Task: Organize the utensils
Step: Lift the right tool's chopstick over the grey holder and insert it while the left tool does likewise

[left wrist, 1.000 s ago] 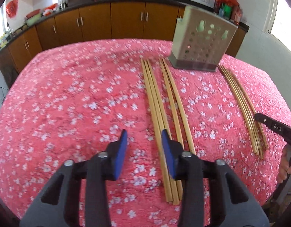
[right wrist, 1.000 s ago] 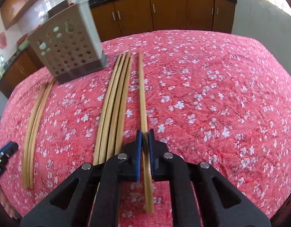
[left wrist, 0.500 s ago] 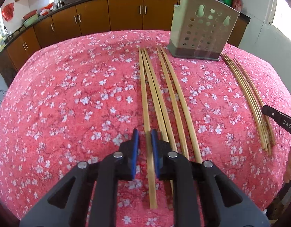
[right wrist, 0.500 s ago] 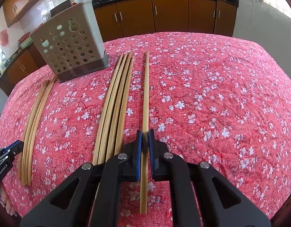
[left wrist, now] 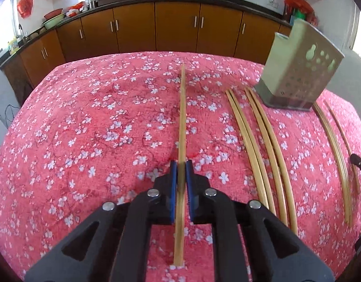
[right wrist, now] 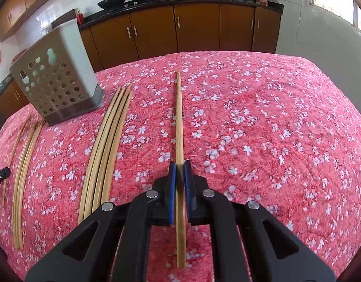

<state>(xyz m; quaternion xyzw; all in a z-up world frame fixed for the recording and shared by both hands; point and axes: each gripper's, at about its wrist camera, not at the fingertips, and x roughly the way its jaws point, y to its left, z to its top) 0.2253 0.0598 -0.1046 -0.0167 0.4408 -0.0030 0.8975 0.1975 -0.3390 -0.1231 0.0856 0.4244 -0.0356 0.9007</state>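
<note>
My left gripper (left wrist: 181,164) is shut on one bamboo chopstick (left wrist: 182,117) and holds it a little above the red flowered tablecloth, pointing away from me. To its right lie several loose chopsticks (left wrist: 258,150) and the perforated metal utensil holder (left wrist: 300,70). My right gripper (right wrist: 179,165) is shut on another chopstick (right wrist: 179,117), also held just above the cloth. A bundle of chopsticks (right wrist: 105,145) lies to its left, and the holder (right wrist: 56,80) stands further left and behind.
The table's red flowered cloth (left wrist: 86,129) fills both views. More chopsticks lie at the far right of the left wrist view (left wrist: 333,141) and at the far left of the right wrist view (right wrist: 23,164). Brown kitchen cabinets (left wrist: 175,28) stand behind the table.
My left gripper closed on a chopstick, lifted it and moved it left, away from the others. My right gripper still holds its chopstick and has shifted right, away from the bundle.
</note>
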